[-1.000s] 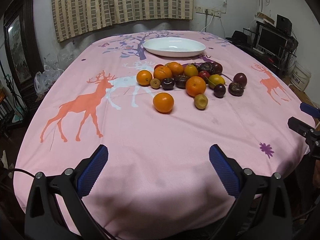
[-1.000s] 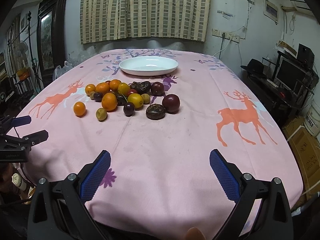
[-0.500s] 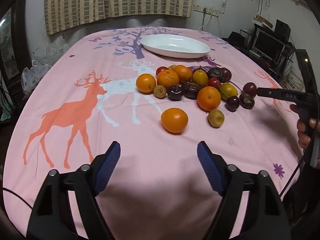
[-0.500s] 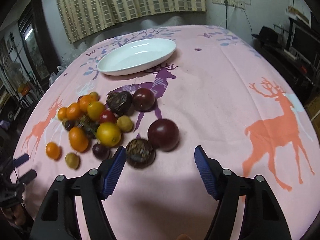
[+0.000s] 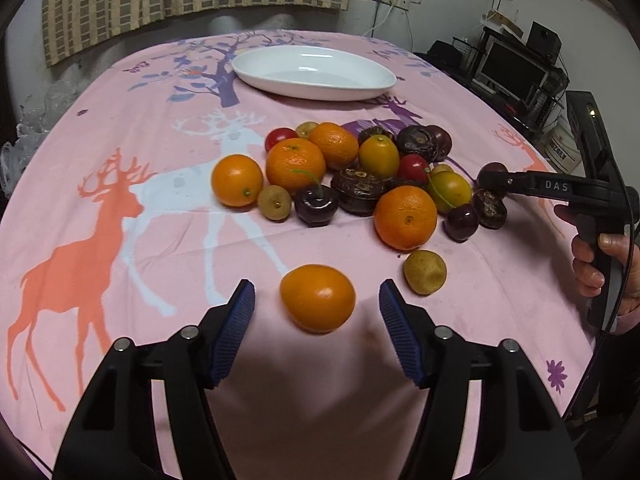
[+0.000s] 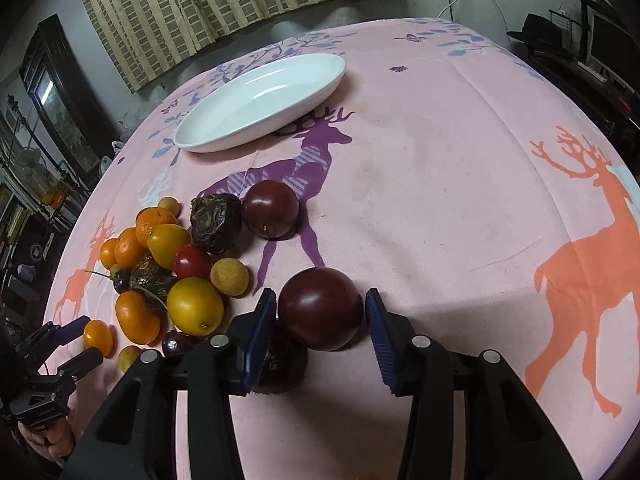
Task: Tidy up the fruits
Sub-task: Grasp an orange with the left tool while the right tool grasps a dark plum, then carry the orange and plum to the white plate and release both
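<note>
L gripper [image 5: 317, 298]: jaws apart, straddling lone orange [image 5: 317, 298] at lower centre. R gripper [image 6: 321, 312]: jaws apart round dark plum [image 6: 320, 308]. Close gently & centred, lift clear of neighbours, then to white dish [image 6: 260, 104], upper frame.

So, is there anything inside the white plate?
Nothing shows inside the white plate; its inner surface looks bare in both views. All fruits lie on the pink cloth. Under the plate is hidden.

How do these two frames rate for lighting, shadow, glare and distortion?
Left wrist view: strong fisheye bowing, dark vignette corners, the left gripper throws a shadow across the cloth below the orange fruit, and the white dish shows a glare streak. Right wrist view: same barrel warp, the background is dim, the right gripper and the dark purple fruit are sharp.
</note>
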### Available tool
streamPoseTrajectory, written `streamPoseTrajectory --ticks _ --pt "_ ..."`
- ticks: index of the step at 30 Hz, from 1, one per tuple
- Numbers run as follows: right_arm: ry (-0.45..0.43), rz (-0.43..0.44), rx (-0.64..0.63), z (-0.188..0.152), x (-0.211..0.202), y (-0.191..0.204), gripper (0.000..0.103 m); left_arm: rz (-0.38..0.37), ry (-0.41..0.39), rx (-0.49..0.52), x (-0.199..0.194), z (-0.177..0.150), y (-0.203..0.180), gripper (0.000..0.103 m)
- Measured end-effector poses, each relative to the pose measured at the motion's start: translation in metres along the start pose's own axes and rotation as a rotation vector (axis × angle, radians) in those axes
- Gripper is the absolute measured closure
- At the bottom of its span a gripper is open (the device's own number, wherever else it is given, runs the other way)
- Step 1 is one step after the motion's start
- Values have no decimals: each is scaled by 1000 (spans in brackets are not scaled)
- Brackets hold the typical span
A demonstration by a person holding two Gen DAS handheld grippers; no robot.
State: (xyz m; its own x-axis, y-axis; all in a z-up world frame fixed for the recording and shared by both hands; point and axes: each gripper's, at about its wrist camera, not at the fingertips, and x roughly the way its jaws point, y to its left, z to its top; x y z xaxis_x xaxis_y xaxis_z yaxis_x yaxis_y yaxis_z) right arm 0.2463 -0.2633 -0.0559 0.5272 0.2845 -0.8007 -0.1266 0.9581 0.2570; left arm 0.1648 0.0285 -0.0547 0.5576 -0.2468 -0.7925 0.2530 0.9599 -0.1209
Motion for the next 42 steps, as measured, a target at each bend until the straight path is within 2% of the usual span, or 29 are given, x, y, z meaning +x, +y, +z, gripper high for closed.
streamPoseTrajectory --ticks 1,2,5,10,13,16,20,24,28,31,33,38,39,40,41,42 --pt "-1 12 4 0 0 -1 62 -3 11 3 4 1 -1 44" --pt "-2 14 7 0 0 -1 62 -4 28 9 8 2 -2 53" --pt "-8 17 9 -2 -2 -1 63 -1 40 9 13 2 -2 63" --pt "-31 29 13 -5 -16 -2 63 -12 47 -12 10 1 0 65" --pt "-57 31 -12 -3 -32 3 63 -44 32 -14 -5 7 3 65" --pt "-108 41 -66 11 -49 16 63 -58 -1 11 -23 31 7 65" --pt "-167 62 -102 53 -50 33 63 -78 -53 27 -27 97 16 65" --pt "-182 73 -125 112 -21 48 63 -39 -87 33 8 177 22 65" --pt "-140 20 -148 172 40 59 63 -44 -29 -2 76 242 28 65" --pt "-66 12 -142 192 83 58 63 -29 41 -29 121 263 34 65" --pt "-31 10 -150 198 104 58 63 -13 64 -31 140 265 35 65" --pt "-9 3 -197 196 127 68 61 2 103 -30 168 265 38 65" --pt "-8 1 -202 196 129 68 46 13 109 -32 171 264 39 63" --pt "-8 7 -207 196 129 70 29 33 112 -36 172 263 40 52" --pt "-16 0 -206 195 125 69 25 65 106 -48 170 263 43 36" --pt "-30 -10 -203 195 118 67 22 71 96 -59 161 263 45 29"
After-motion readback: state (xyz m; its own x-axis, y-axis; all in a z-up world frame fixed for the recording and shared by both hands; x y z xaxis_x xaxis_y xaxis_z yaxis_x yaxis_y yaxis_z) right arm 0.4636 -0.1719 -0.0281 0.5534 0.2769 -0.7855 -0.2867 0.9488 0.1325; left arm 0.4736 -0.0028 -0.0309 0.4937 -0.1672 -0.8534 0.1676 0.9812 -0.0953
